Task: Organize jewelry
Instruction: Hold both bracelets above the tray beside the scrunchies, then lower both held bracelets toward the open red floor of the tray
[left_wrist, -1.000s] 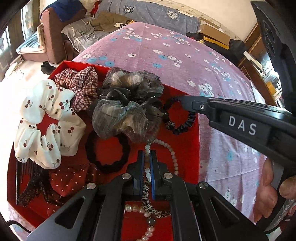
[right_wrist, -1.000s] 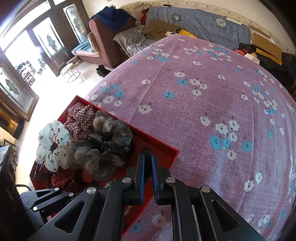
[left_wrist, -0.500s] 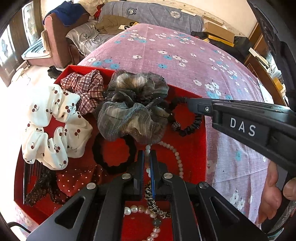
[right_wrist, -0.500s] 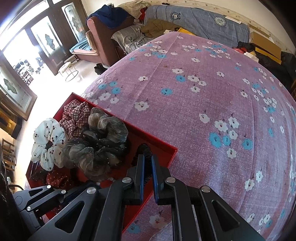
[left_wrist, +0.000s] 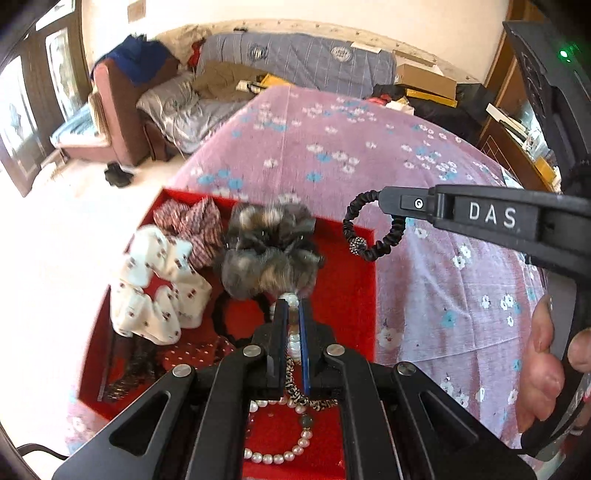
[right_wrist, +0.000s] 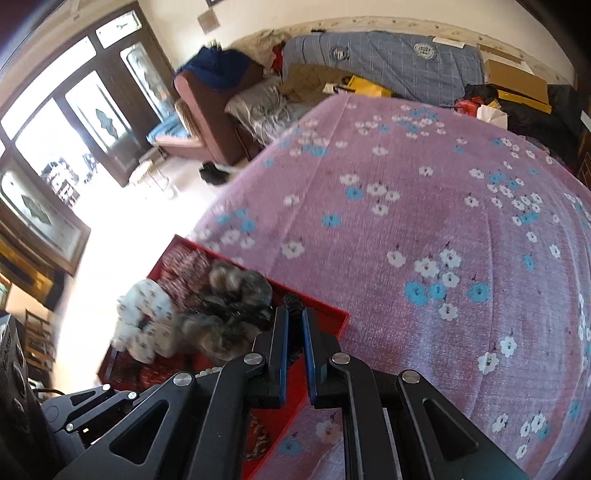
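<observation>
Left gripper (left_wrist: 291, 310) is clenched on a white pearl bead necklace (left_wrist: 293, 334). The strand runs between the jaws and trails down into the near end of the red velvet-lined tray (left_wrist: 354, 295), where it crosses a black-and-white patterned cord (left_wrist: 295, 391).

Right gripper (left_wrist: 384, 197) is clamped on a black ruched elastic hair tie with a sparkly bead (left_wrist: 360, 230). It hangs clear of the tray, over the far right corner and the purple floral bedspread (left_wrist: 369, 147).

Risks as I read them:
- The pearls are tangled with, or at least lying over, the patterned cord. Lifting could drag the cord out too, or load the string until it snaps.
- The grip is on round beads between flat pads, so the strand could slip through the jaws. The loose loop swings and could snag.
- The fluffy grey-brown fabric scrunchie (left_wrist: 271, 251) sits touching the left fingertips. The necklace could hook it and pull it over the black hair loop (left_wrist: 236, 317) or out of the tray.
- The hair tie is held by a thin section at the jaw tip. A jerk could drop it onto the bedspread outside the tray.
- The two grippers are near each other, so crossing paths could knock the hanging tie.
- Both views are motion-blurred and contact detail is soft. I can't tell whether the cord is actually caught.

The white cherry-print scrunchie (left_wrist: 155, 288) and red plaid scrunchie (left_wrist: 188, 225) lie at the left and are not involved.
</observation>
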